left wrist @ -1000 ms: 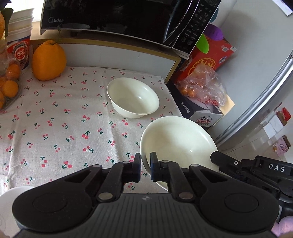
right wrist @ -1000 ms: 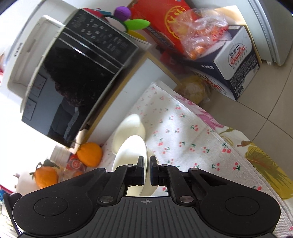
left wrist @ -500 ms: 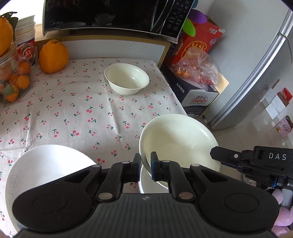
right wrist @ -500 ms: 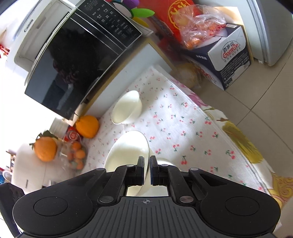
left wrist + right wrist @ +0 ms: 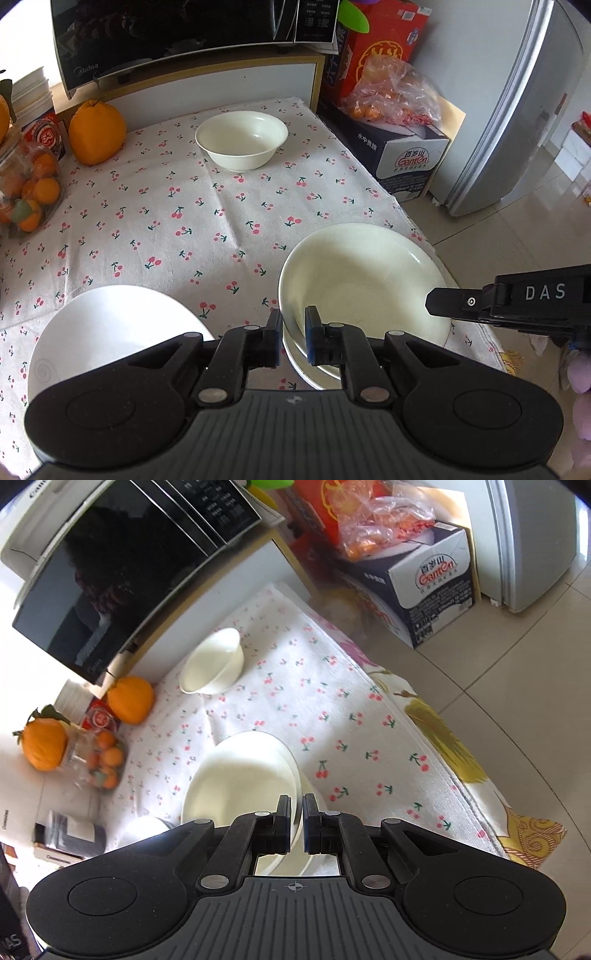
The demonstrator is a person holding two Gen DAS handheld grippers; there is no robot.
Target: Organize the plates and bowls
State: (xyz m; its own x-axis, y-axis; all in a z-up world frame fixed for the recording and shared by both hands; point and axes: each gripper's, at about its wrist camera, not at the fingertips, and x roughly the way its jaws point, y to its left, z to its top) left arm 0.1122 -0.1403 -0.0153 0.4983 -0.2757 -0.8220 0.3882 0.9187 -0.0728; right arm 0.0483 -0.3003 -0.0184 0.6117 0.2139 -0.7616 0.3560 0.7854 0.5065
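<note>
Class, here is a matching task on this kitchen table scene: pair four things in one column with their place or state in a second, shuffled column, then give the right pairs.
Things
1. large cream ceramic bowl
2. small cream ceramic bowl
3. flat white plate
4. big orange citrus fruit

Places or states
A. far end of the cherry-print tablecloth, below the black microwave
B. rim pinched by the left hand-held gripper and the right hand-held gripper
C. near left part of the cloth
D. far left corner, by the jar of small oranges

Pairs: 1-B, 2-A, 3-C, 4-D
</note>
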